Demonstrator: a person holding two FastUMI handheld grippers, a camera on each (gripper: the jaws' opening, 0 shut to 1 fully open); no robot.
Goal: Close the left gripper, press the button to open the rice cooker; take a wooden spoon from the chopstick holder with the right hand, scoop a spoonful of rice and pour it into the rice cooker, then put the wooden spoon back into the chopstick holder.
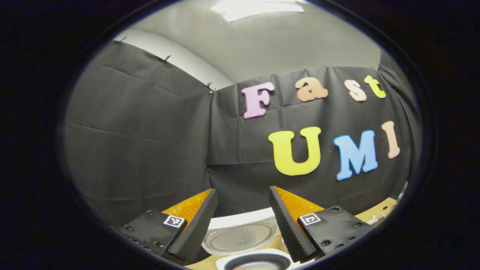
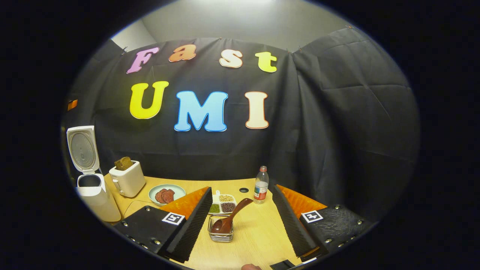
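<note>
The white rice cooker [image 2: 93,195] stands at the table's far left with its lid [image 2: 83,150] swung up and the pot open. In the left gripper view that lid [image 1: 242,236] and the pot rim [image 1: 258,262] lie just below my left gripper [image 1: 243,190], which is open and holds nothing. A dark wooden spoon [image 2: 230,217] leans bowl-down in a small wire chopstick holder [image 2: 221,234]. My right gripper [image 2: 241,188] is open, with the holder a short way ahead between its fingers and nothing in its grip.
Behind the holder sits a white divided dish [image 2: 223,204] of beige, green and dark grains. A toaster [image 2: 128,179] with bread, a plate [image 2: 167,194] of reddish slices and a water bottle [image 2: 261,185] stand on the wooden table [image 2: 255,232].
</note>
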